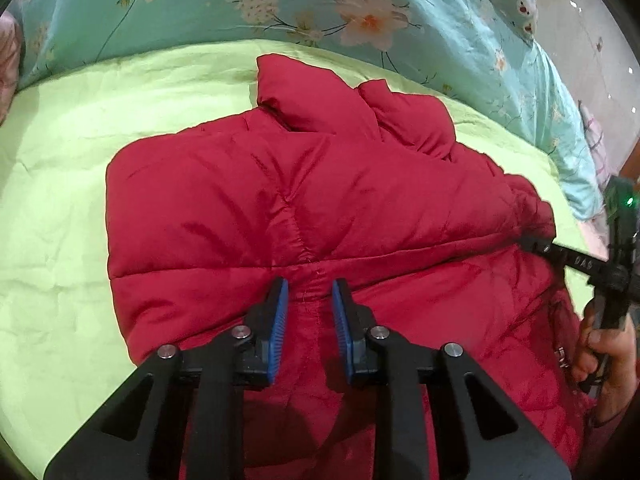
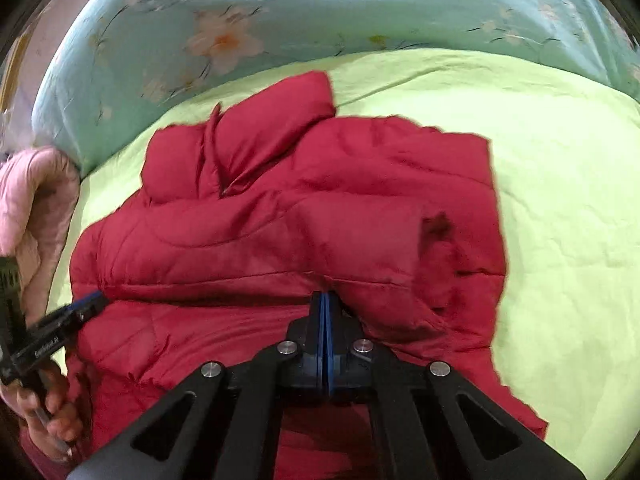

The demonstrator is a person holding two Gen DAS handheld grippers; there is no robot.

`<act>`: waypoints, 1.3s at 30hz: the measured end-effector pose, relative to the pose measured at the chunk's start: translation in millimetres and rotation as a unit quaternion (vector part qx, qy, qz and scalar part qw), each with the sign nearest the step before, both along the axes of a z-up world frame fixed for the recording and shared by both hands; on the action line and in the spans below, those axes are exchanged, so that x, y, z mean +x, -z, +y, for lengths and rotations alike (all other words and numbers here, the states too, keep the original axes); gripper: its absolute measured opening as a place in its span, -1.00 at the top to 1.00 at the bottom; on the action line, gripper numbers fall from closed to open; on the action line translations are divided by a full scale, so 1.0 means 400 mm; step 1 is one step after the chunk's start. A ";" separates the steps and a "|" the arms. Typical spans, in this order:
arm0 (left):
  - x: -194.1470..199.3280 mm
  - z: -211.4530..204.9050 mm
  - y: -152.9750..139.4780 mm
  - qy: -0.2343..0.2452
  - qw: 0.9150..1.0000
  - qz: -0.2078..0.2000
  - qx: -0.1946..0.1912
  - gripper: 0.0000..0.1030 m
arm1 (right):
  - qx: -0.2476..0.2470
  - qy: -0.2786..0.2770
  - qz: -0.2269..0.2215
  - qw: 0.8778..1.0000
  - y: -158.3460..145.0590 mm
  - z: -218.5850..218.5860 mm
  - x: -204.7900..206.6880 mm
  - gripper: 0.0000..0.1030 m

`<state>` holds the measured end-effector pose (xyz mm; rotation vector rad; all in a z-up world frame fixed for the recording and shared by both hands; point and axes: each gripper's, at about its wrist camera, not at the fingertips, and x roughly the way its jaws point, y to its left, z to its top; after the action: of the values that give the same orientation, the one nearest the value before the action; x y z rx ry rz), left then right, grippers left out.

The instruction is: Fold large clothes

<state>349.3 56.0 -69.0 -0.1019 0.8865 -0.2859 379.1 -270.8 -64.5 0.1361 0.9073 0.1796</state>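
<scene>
Left gripper (image 1: 310, 308): pads apart, hovering just over the folded edge of the red jacket (image 1: 312, 200), gripping nothing.
Right gripper (image 2: 325, 308): blue pads pressed together at a ridge of fabric; it looks pinched on the jacket edge.
Jacket: puffy, partly folded, lying on the green sheet (image 1: 60, 200) near the floral quilt (image 1: 240, 0).
Step, as I judge: carrying a fold across.
Doing it well: close the left pads on the same edge, lift both sides level, lay flat, press air out.
Risk: slippery padding may spring back.
</scene>
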 end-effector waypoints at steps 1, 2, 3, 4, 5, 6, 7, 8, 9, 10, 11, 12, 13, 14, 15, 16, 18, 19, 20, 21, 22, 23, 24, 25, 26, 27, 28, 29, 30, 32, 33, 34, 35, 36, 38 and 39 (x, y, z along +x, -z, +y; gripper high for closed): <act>-0.004 -0.004 0.001 0.001 1.000 -0.004 0.005 0.58 | -0.003 0.011 -0.007 1.000 -0.001 -0.007 -0.001 1.00; -0.006 -0.006 0.005 0.001 1.000 -0.008 0.007 0.58 | -0.007 0.018 -0.012 1.000 0.001 -0.010 -0.002 1.00; -0.005 -0.005 0.008 0.001 1.000 -0.008 0.008 0.58 | -0.010 0.024 -0.013 1.000 0.008 -0.016 -0.001 1.00; -0.001 -0.008 0.016 -0.001 1.000 -0.006 0.011 0.58 | -0.009 0.024 -0.007 1.000 0.021 -0.022 0.002 1.00; 0.003 -0.011 0.022 -0.003 1.000 -0.005 0.014 0.58 | -0.006 0.025 -0.003 1.000 0.031 -0.018 0.014 1.00; 0.006 -0.016 0.025 -0.004 1.000 -0.008 0.020 0.58 | -0.001 0.025 0.002 1.000 0.047 -0.024 0.024 1.00; 0.007 -0.021 0.029 -0.005 1.000 -0.010 0.025 0.58 | 0.004 0.024 0.004 1.000 0.058 -0.027 0.036 1.00; 0.009 -0.025 0.033 -0.006 0.999 -0.011 0.029 0.58 | 0.013 0.023 0.004 1.000 0.070 -0.031 0.047 1.00; 0.011 -0.029 0.037 -0.007 0.999 -0.013 0.034 0.58 | 0.021 0.023 0.005 1.000 0.076 -0.037 0.052 1.00; 0.012 -0.030 0.039 -0.008 0.999 -0.013 0.036 0.58 | 0.025 0.022 0.004 0.999 0.079 -0.040 0.055 1.00; 0.013 -0.031 0.040 -0.008 0.999 -0.013 0.037 0.58 | 0.025 0.022 0.004 0.999 0.080 -0.041 0.055 1.00; 0.013 -0.030 0.041 -0.008 0.999 -0.013 0.037 0.58 | 0.022 0.021 0.002 1.000 0.081 -0.038 0.054 1.00; 0.013 -0.029 0.040 -0.008 0.999 -0.012 0.037 0.58 | 0.018 0.021 0.001 1.000 0.080 -0.034 0.053 1.00; 0.013 -0.029 0.040 -0.008 0.999 -0.012 0.037 0.58 | 0.017 0.021 0.002 1.000 0.080 -0.035 0.053 1.00; 0.013 -0.030 0.040 -0.007 0.999 -0.012 0.039 0.58 | 0.017 0.021 0.003 1.000 0.080 -0.034 0.054 1.00; 0.012 -0.031 0.040 -0.007 0.999 -0.012 0.041 0.58 | 0.017 0.020 0.003 1.000 0.079 -0.037 0.053 1.00; 0.011 -0.031 0.038 -0.006 0.999 -0.012 0.045 0.58 | 0.017 0.018 0.007 1.000 0.077 -0.037 0.053 1.00; 0.010 -0.033 0.038 -0.006 0.999 -0.012 0.047 0.58 | 0.018 0.017 0.010 1.000 0.076 -0.038 0.054 1.00; 0.010 -0.034 0.038 -0.006 0.999 -0.012 0.048 0.58 | 0.019 0.018 0.011 1.000 0.078 -0.039 0.052 1.00; 0.012 -0.036 0.038 -0.005 0.999 -0.011 0.051 0.58 | 0.021 0.017 0.013 1.000 0.077 -0.040 0.053 1.00; 0.014 -0.038 0.036 -0.003 0.998 -0.009 0.056 0.57 | 0.025 0.017 0.018 0.999 0.078 -0.041 0.056 1.00; 0.013 -0.037 0.033 -0.002 0.998 -0.009 0.058 0.58 | 0.030 0.016 0.023 0.999 0.077 -0.045 0.061 1.00; 0.011 -0.036 0.030 -0.002 0.998 -0.010 0.058 0.58 | 0.033 0.018 0.023 0.999 0.072 -0.047 0.059 1.00; 0.009 -0.034 0.027 -0.003 0.998 -0.008 0.062 0.58 | 0.029 0.019 0.016 0.999 0.063 -0.045 0.048 1.00; 0.005 -0.033 0.022 -0.006 0.998 -0.007 0.066 0.58 | 0.015 0.021 0.012 1.000 0.054 -0.041 0.036 1.00; 0.001 -0.033 0.017 -0.008 0.998 -0.008 0.069 0.58 | 0.002 0.026 0.006 1.000 0.045 -0.039 0.020 1.00; -0.009 -0.029 0.006 -0.016 0.997 -0.007 0.074 0.58 | -0.009 0.032 0.000 0.999 0.036 -0.041 0.002 1.00; -0.022 -0.027 -0.005 -0.021 0.997 -0.010 0.079 0.58 | -0.017 0.039 -0.002 0.999 0.031 -0.047 -0.015 1.00; -0.039 -0.027 -0.016 -0.027 0.996 -0.014 0.085 0.57 | -0.020 0.042 -0.002 0.999 0.027 -0.055 -0.028 1.00; -0.075 -0.027 -0.038 -0.040 0.994 -0.020 0.099 0.41 | -0.005 0.039 -0.008 0.999 0.010 -0.072 -0.061 0.91; -0.097 -0.023 -0.048 -0.042 0.994 -0.023 0.095 0.33 | -0.003 0.038 -0.013 0.999 -0.004 -0.076 -0.085 0.86; -0.122 -0.017 -0.059 -0.046 0.995 -0.028 0.088 0.14 | -0.006 0.035 -0.017 0.999 -0.019 -0.077 -0.111 0.75; -0.137 -0.013 -0.064 -0.049 0.995 -0.030 0.085 0.02 | -0.005 0.029 -0.022 0.999 -0.032 -0.077 -0.132 0.64; -0.169 -0.001 -0.072 -0.057 0.995 -0.031 0.082 -0.01 | -0.002 0.022 -0.027 0.999 -0.044 -0.077 -0.155 0.38; -0.215 0.014 -0.077 -0.065 0.995 -0.029 0.074 -0.02 | 0.006 0.004 -0.036 0.999 -0.065 -0.074 -0.210 0.05; -0.240 0.021 -0.077 -0.071 0.995 -0.026 0.071 -0.02 | 0.003 -0.003 -0.039 0.999 -0.071 -0.071 -0.234 0.02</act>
<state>253.2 64.6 -38.3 -0.0258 0.8405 -0.0916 285.6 -299.1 -36.3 0.1319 0.8288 0.1924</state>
